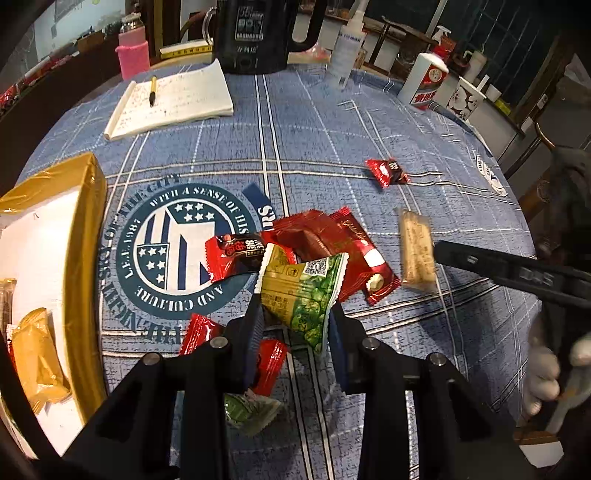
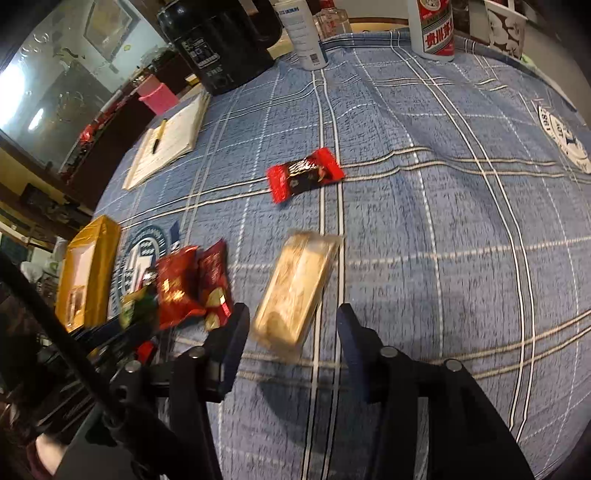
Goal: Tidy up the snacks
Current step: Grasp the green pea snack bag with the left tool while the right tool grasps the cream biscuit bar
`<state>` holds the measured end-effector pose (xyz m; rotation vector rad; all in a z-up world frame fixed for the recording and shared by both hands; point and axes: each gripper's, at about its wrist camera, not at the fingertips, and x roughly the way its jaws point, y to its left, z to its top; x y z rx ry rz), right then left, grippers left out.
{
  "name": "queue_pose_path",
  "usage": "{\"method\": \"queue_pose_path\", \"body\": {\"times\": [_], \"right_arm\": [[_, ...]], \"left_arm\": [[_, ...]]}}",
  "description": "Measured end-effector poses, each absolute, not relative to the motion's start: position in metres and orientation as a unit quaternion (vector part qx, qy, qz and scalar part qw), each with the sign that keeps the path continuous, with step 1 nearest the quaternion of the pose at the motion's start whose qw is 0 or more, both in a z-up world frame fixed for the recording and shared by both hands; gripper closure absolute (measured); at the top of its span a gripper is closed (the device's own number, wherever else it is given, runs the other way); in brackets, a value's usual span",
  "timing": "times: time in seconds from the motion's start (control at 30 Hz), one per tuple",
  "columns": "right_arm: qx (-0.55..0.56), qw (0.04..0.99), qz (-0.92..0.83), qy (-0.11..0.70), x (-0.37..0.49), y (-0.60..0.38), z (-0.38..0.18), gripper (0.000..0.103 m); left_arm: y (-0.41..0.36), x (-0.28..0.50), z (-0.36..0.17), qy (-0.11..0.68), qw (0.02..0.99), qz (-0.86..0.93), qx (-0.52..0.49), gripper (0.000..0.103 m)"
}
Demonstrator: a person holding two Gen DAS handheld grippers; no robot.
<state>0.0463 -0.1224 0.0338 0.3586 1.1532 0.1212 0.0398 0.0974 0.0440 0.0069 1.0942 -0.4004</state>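
Note:
A green pea snack packet (image 1: pixel 303 295) stands tilted between the fingers of my left gripper (image 1: pixel 295 332), whose pads press on its lower part. Behind it lies a pile of red packets (image 1: pixel 332 243). More red packets (image 1: pixel 271 362) and another green one (image 1: pixel 251 410) lie under this gripper. A beige wafer packet (image 2: pixel 295 291), blurred, lies on the blue cloth between the fingers of my right gripper (image 2: pixel 291 325), which is open and apart from it. A small red and black candy (image 2: pixel 304 173) lies alone further back.
A gold box (image 1: pixel 85 221) with a white inside stands at the left and holds yellow packets (image 1: pixel 37 354). At the table's far side are a notebook with a pen (image 1: pixel 173 99), a black kettle (image 1: pixel 255 33), a pink bottle (image 1: pixel 133 55) and white bottles (image 1: pixel 424 81). A gloved hand (image 1: pixel 543 373) is at the right.

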Motion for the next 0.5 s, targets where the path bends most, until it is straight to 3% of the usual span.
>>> {"method": "queue_pose_path", "body": {"times": [0.27,0.3,0.33,0.5], "right_arm": [[0.107,0.824,0.015,0.556,0.067,-0.098,0.020,0.051],[0.095,0.826,0.009,0.556,0.068,-0.094,0.020,0.054],[0.081,0.827,0.003,0.556,0.069,-0.091,0.019,0.067],[0.084,0.829,0.006,0.553,0.066,-0.092,0.019,0.071]], "left_arm": [[0.098,0.028,0.058,0.502,0.843,-0.196,-0.002,0.069],[0.099,0.026,0.060,0.500,0.844,-0.195,-0.006,0.069],[0.101,0.024,0.063,0.498,0.845,-0.193,-0.010,0.069],[0.114,0.013,0.077,0.484,0.855,-0.185,-0.032,0.069]]}}
